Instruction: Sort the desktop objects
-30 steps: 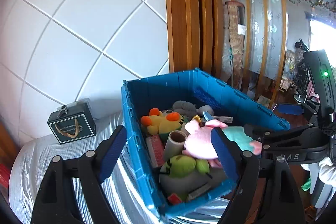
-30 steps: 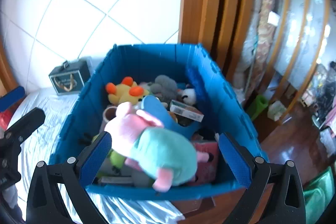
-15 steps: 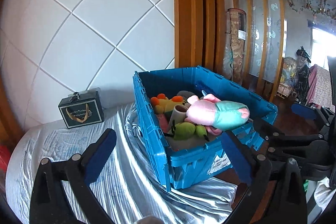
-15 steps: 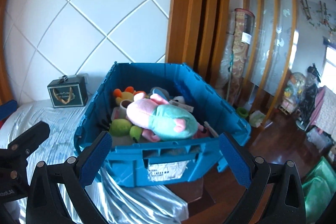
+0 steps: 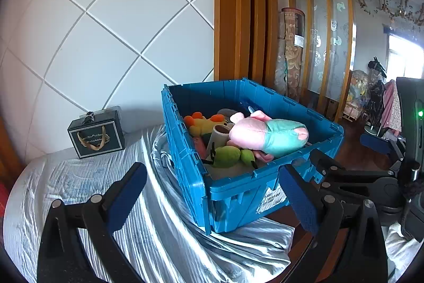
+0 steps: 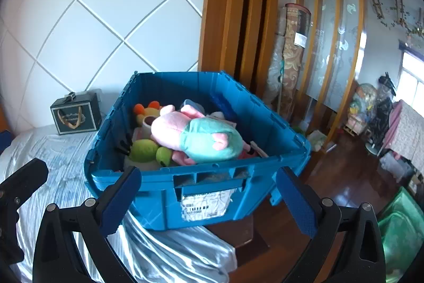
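Note:
A blue crate [image 5: 233, 192] [image 6: 159, 190] stands on a table under a silvery striped cloth [image 5: 159, 230]. On top of its pile lies a pink and teal plush [image 5: 265, 131] [image 6: 198, 135]. Under it sit a green plush [image 5: 229, 155] [image 6: 144, 149], a yellow and orange plush [image 5: 204, 123] and a cardboard roll [image 5: 220, 134]. My left gripper [image 5: 211, 170] is open in front of the crate's near corner, holding nothing. My right gripper [image 6: 208, 171] is open before the crate's labelled side, also holding nothing.
A dark gift box with a gold ribbon [image 5: 96, 135] [image 6: 75, 118] stands on the cloth by the tiled wall. Behind the crate rise a wooden pillar [image 5: 238, 17] and a rolled carpet [image 6: 291, 57]. A green bin [image 6: 397, 230] sits on the wooden floor at right.
Both grippers have drawn back from over the crate to in front of it. The pink and teal plush now lies on the pile, clear of both. The left jaws stand wider.

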Action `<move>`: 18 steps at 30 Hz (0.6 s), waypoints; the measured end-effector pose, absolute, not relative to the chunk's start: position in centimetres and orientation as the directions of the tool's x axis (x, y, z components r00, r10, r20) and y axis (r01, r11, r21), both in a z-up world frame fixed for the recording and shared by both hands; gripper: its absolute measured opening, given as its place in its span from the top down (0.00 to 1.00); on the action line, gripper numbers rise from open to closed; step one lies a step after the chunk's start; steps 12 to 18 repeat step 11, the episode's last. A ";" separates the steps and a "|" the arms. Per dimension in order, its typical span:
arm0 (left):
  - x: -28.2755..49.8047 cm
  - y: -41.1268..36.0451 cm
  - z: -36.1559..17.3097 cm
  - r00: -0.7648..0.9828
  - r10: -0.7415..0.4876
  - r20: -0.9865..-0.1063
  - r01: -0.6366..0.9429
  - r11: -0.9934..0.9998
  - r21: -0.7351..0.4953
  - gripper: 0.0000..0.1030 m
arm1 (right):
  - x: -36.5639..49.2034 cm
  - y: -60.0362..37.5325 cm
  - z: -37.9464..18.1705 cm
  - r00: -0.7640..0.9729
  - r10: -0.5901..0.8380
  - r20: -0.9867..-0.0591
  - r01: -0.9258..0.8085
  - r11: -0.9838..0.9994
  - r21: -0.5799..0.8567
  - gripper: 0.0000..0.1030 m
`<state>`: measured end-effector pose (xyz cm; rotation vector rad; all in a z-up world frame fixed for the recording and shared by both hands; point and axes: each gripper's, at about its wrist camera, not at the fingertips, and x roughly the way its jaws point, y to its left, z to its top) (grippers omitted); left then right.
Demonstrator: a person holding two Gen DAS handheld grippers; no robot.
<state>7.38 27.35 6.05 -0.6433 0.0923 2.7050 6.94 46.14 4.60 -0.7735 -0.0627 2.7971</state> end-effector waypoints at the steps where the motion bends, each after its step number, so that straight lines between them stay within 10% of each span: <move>1: 7.3 27.4 6.0 -0.832 0.327 -0.448 -0.357 -0.934 -0.019 0.02 | 6.8 46.2 4.5 -0.831 0.237 -0.503 -0.216 -0.971 -0.100 0.00; 18: 6.3 27.8 5.6 -0.831 0.329 -0.448 -0.354 -0.935 -0.029 0.02 | 5.3 46.5 3.6 -0.818 0.232 -0.526 -0.219 -0.972 -0.089 0.00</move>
